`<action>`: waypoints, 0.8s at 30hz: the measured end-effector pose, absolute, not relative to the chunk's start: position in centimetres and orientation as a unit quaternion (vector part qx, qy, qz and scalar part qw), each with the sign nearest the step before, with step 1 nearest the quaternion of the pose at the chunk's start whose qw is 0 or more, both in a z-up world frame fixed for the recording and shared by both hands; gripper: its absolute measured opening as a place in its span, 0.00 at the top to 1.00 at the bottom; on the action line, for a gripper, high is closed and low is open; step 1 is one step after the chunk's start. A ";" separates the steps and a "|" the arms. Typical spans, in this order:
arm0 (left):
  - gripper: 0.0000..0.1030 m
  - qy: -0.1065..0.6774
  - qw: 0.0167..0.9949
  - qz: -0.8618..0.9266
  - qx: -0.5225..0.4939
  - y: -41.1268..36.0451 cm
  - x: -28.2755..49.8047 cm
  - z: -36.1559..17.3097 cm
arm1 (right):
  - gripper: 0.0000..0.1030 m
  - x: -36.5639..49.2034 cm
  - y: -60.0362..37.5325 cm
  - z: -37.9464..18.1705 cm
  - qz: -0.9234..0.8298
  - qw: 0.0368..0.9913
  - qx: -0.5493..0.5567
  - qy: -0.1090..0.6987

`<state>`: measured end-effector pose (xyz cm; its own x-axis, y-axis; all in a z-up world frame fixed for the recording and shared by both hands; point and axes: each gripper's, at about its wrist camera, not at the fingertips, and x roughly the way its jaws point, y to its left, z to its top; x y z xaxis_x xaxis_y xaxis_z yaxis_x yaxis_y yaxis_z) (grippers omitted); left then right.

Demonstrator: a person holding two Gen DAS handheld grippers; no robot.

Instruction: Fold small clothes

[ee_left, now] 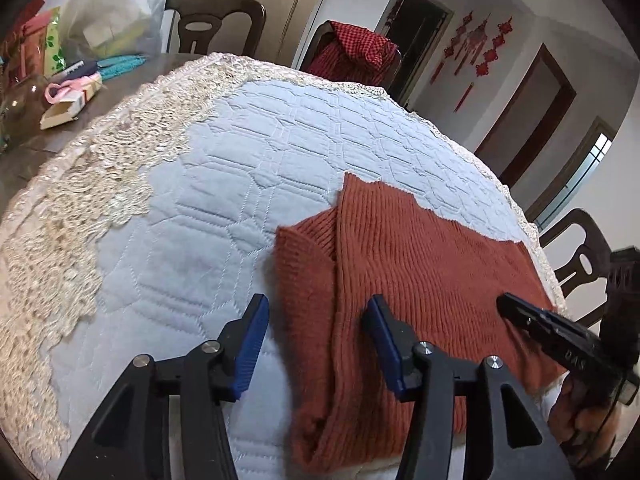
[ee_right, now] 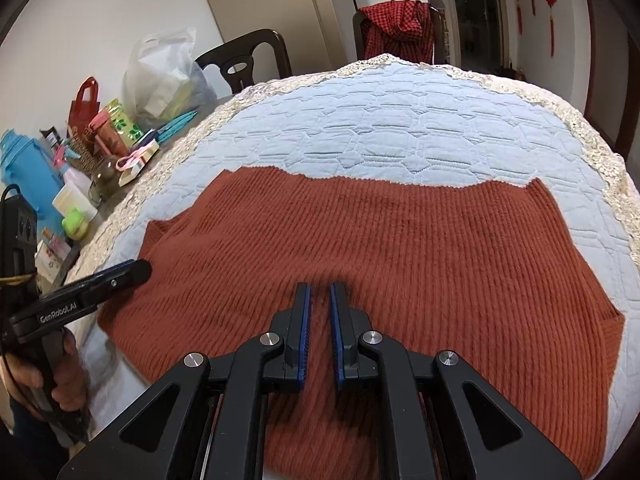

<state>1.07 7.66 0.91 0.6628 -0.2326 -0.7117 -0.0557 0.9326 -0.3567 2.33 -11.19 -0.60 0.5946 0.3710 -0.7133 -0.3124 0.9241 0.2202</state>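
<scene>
A rust-red ribbed knit sweater [ee_right: 380,248] lies flat on a pale blue quilted cover [ee_right: 400,132]. In the left wrist view its near side [ee_left: 400,264] is folded over itself, with a cuff [ee_left: 304,248] sticking out to the left. My left gripper [ee_left: 316,314] stands open just above that folded edge, one blue pad over the quilt and the other over the knit, pressing on nothing. My right gripper [ee_right: 320,294] hovers over the middle of the sweater's near part, shut with nothing in it. Each gripper also shows in the other's view: the right gripper [ee_left: 510,304] and the left gripper [ee_right: 138,270].
The cover's lace border [ee_left: 100,168] runs around the table edge. Clutter fills the table's left side: a white plastic bag [ee_right: 164,76], a blue flask [ee_right: 24,176], small boxes [ee_left: 64,110]. Dark chairs [ee_left: 216,20] stand around, one draped with a red checked garment [ee_right: 394,28].
</scene>
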 end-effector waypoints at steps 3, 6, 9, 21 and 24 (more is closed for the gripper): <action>0.47 0.407 0.894 -0.051 -0.181 7.6 1.6 0.9 | 0.91 1.6 -11.0 -0.3 0.191 0.894 0.032 0.405; 0.46 0.404 0.894 -0.053 -0.184 7.5 1.6 0.8 | 0.91 0.0 -11.1 -0.3 0.200 0.893 0.027 0.402; 0.46 0.402 0.896 -0.053 -0.183 7.4 1.3 0.8 | 0.91 -1.9 -11.3 -0.6 0.207 0.891 0.028 0.402; 0.46 0.411 0.878 -0.098 -0.225 7.1 -1.4 0.6 | 0.90 -3.5 -11.6 -0.7 0.216 0.892 0.027 0.396; 0.46 0.411 0.871 -0.104 -0.249 7.6 -1.5 0.5 | 0.90 -3.5 -11.6 -0.7 0.219 0.892 0.031 0.395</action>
